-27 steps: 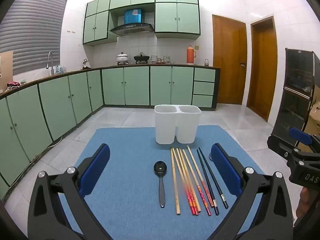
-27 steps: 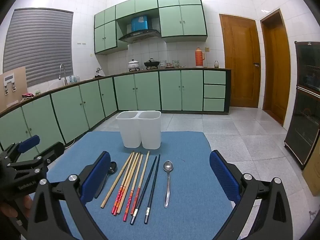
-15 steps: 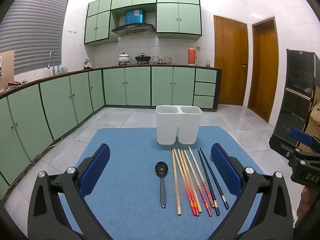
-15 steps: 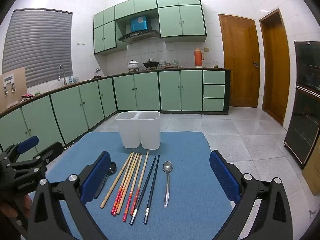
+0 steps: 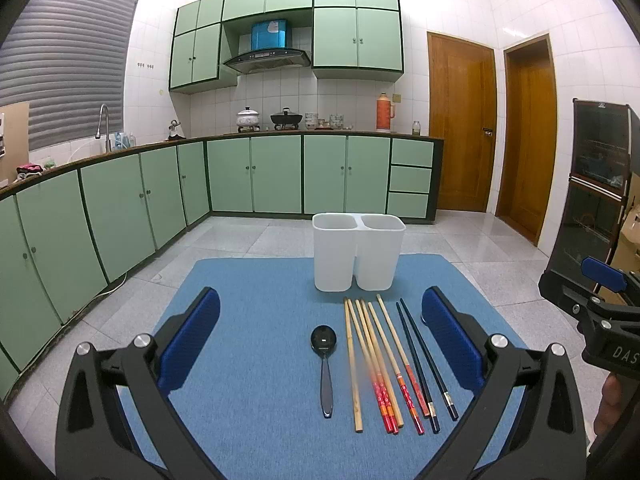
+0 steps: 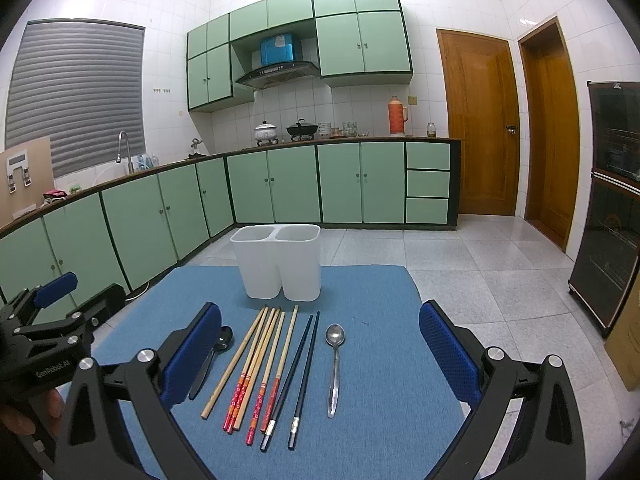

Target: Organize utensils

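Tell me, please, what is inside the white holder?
Nothing shows inside the holder: only the upper inner walls of both compartments are visible. Its front walls hide the bottoms. The chopsticks and both spoons still lie on the mat.

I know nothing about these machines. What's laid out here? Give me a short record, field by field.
surface: blue mat
holder: white two-compartment bin, upright at the mat's far end, nothing seen in it
black spoon: flat, leftmost in the row
chopsticks: flat, side by side between the spoons, wooden ones and a black pair
silver spoon: flat, rightmost
left tongs: open, holding nothing
right tongs: open, holding nothing
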Tool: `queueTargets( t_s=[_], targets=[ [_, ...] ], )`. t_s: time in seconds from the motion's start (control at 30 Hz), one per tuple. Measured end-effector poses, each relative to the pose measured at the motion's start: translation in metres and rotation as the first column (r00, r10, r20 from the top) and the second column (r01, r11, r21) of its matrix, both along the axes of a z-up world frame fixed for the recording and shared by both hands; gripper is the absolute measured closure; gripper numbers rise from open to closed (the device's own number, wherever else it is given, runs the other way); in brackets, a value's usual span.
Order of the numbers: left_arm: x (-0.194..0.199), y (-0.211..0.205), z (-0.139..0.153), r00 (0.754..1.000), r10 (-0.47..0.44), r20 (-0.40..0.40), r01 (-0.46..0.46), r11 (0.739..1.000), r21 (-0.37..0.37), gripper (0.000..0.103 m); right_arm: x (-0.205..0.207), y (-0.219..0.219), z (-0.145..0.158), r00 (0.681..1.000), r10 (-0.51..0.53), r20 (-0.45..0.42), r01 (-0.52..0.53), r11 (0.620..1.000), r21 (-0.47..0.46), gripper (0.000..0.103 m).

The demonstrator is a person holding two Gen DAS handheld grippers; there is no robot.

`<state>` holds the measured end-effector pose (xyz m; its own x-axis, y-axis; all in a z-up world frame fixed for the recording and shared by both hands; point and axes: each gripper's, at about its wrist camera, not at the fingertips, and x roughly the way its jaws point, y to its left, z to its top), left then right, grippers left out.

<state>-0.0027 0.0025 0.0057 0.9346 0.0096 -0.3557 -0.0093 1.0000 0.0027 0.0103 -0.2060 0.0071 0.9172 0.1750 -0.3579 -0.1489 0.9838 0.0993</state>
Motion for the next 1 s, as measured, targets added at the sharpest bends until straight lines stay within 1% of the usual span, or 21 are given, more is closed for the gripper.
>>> queueTargets(
  t_s=[1.0],
  targets=[
    [-0.0036,0.0029,0.0051,1.000,0.003,0.003,-0.003,1.000,0.000,0.005,-0.0001,-0.0004,-0.0003,1.000,-0.001,0.002,0.001,1.000,0.002,0.006]
  ],
)
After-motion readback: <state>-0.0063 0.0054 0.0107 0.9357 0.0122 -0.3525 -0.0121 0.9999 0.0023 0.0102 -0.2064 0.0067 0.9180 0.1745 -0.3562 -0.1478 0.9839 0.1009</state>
